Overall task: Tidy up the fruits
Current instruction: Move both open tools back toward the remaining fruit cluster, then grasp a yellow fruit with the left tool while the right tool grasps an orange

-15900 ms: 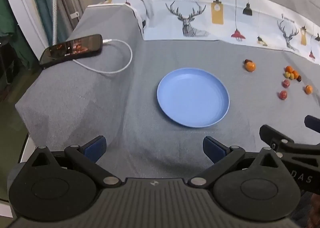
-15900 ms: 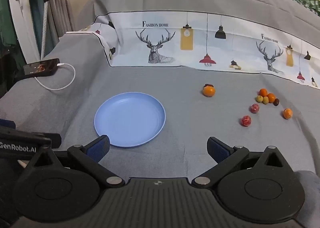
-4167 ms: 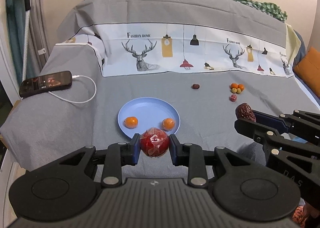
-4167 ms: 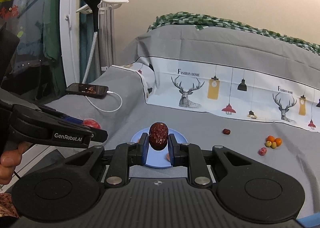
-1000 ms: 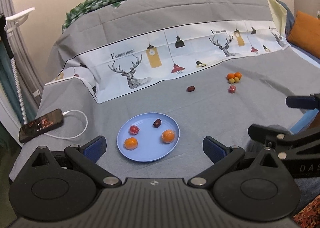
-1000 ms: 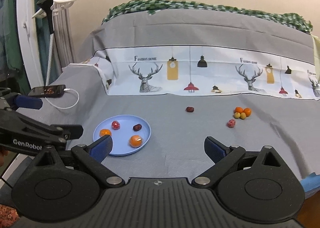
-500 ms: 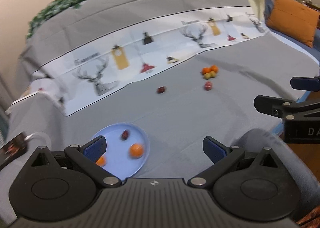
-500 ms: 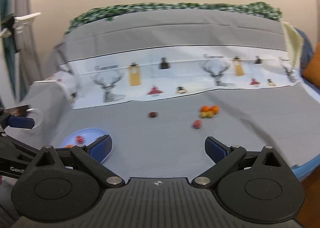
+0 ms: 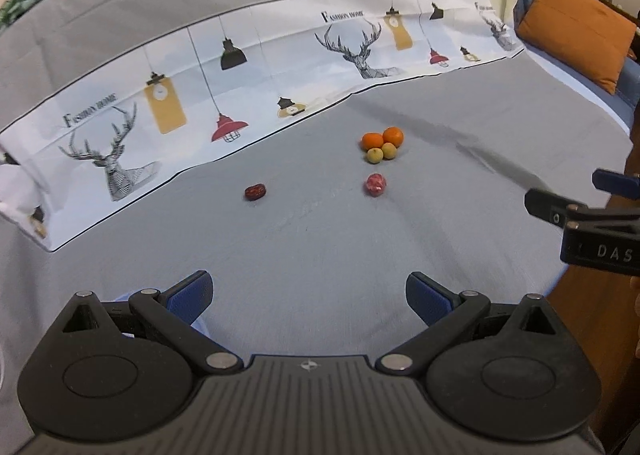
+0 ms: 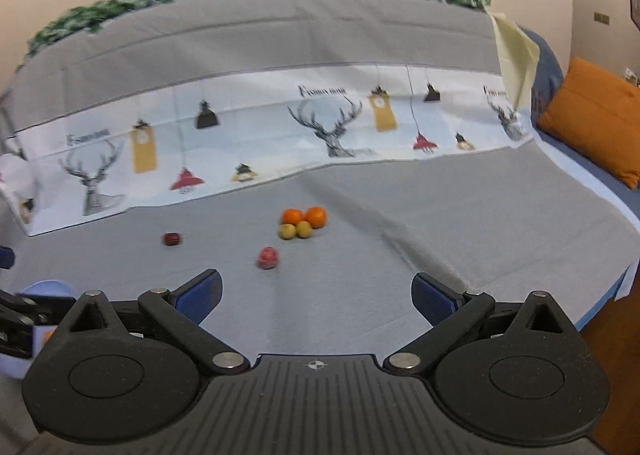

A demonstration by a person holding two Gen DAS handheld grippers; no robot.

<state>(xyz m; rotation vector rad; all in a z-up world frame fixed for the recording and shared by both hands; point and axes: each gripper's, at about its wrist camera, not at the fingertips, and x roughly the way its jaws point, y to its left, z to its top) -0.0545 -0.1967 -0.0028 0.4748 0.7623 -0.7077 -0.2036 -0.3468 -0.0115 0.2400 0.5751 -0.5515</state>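
On the grey cloth lie a dark red date [image 9: 255, 192], a red fruit [image 9: 375, 184] and a cluster of two oranges [image 9: 382, 138] and two small yellow-green fruits [image 9: 381, 153]. The right wrist view shows the same date [image 10: 172, 238], red fruit [image 10: 267, 257] and cluster [image 10: 304, 222]. My left gripper [image 9: 308, 301] is open and empty, well short of the fruits. My right gripper [image 10: 316, 297] is open and empty; it also shows at the right edge of the left wrist view [image 9: 580, 195]. The blue plate [image 10: 48, 289] peeks out at the lower left, mostly hidden.
A white printed band with deer and lamps [image 9: 240, 67] runs across the back of the bed. An orange cushion [image 9: 576, 31] lies at the far right. The bed edge drops to a wooden floor [image 10: 616, 319] on the right.
Both grippers have swung to the right: the plate has slid out to the lower left and the loose fruits now sit ahead. Both stay open and empty.
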